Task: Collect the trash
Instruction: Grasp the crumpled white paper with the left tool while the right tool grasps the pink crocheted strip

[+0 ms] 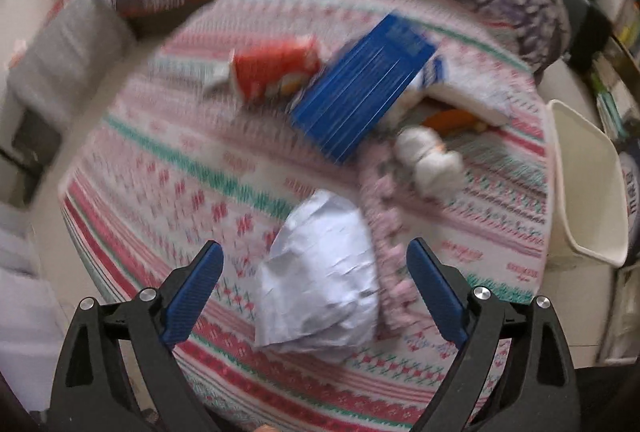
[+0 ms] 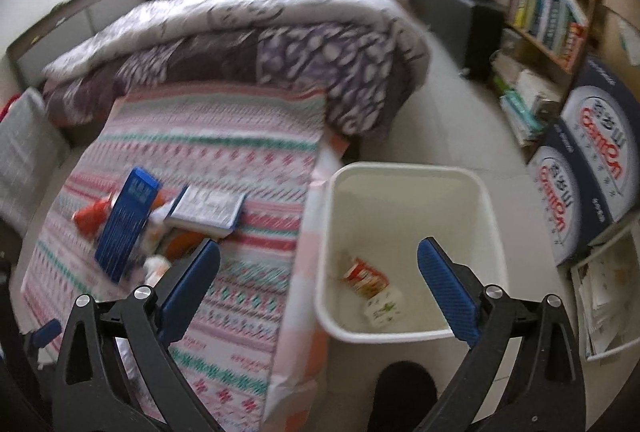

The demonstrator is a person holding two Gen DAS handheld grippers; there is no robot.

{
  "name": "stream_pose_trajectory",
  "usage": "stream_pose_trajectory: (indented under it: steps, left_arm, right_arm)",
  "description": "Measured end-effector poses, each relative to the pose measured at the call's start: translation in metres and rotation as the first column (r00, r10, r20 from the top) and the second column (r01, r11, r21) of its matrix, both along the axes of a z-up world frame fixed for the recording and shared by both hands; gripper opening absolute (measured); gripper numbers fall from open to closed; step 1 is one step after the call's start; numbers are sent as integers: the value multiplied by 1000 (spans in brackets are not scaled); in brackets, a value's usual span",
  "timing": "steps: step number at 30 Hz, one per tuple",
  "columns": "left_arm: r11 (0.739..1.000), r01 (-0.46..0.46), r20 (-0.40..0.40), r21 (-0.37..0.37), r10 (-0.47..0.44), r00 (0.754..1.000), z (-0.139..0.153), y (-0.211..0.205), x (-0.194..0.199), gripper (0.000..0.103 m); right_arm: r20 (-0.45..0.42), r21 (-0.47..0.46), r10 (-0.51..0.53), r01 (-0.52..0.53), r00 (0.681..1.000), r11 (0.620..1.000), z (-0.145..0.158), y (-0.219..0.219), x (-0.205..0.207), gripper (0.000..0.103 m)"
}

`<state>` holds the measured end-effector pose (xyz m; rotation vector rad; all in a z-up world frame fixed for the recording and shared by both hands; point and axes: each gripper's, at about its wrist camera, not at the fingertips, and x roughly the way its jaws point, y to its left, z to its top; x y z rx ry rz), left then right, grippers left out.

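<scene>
In the left wrist view, a crumpled white paper bag [image 1: 316, 272] lies on the patterned bed sheet [image 1: 168, 184]. My left gripper [image 1: 314, 246] is open above it, with the bag between its fingers and clear of both pads. Farther back lie a blue box [image 1: 360, 88], a red packet [image 1: 272, 68] and a white tissue wad [image 1: 432, 160]. My right gripper [image 2: 320, 245] stands open and empty over the near rim of the white bin [image 2: 408, 176]. Inside the bin are a red wrapper [image 2: 364, 274] and a white scrap [image 2: 384, 306].
A book [image 2: 208, 210] lies by the blue box [image 2: 128, 220]. A folded purple quilt [image 2: 248, 52] fills the far end of the bed. A bookshelf [image 2: 552, 4] and printed cartons [image 2: 592, 160] stand right of the bin. A pink knitted strip [image 1: 384, 232] lies beside the bag.
</scene>
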<state>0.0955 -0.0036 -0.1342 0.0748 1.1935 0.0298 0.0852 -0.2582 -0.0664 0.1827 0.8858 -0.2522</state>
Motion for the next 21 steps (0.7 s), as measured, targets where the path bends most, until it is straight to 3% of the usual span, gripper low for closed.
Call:
stream_pose_trajectory:
  steps: [3, 7, 9, 10, 12, 15, 21]
  left_arm:
    - [997, -38, -99, -70, 31, 995, -19, 15, 3, 90]
    - [988, -57, -158, -143, 34, 987, -34, 26, 3, 89]
    - [979, -46, -180, -196, 10, 984, -38, 30, 4, 70]
    - [976, -29, -184, -218, -12, 983, -38, 30, 3, 67]
    - [975, -1, -172, -224, -39, 984, -36, 30, 2, 59]
    - [976, 17, -143, -217, -49, 989, -28, 37, -1, 55]
    - [983, -51, -22, -178, 48, 999, 6, 77, 6, 54]
  right_arm:
    - [-42, 28, 43, -42, 998, 999, -10, 14, 8, 95]
    - [-92, 67, 85, -79, 992, 995, -24, 31, 15, 95]
    - [-118, 82, 111, -102, 987, 991, -30, 40, 19, 95]
    - [-132, 85, 127, -117, 983, 989, -33, 46, 21, 95]
    - [-149, 85, 154, -142, 977, 986, -38, 57, 22, 95]
    - [-169, 83, 196, -185, 966, 979, -44, 74, 24, 95]
    - [-227, 110, 289, -270, 930, 957, -60, 110, 27, 89]
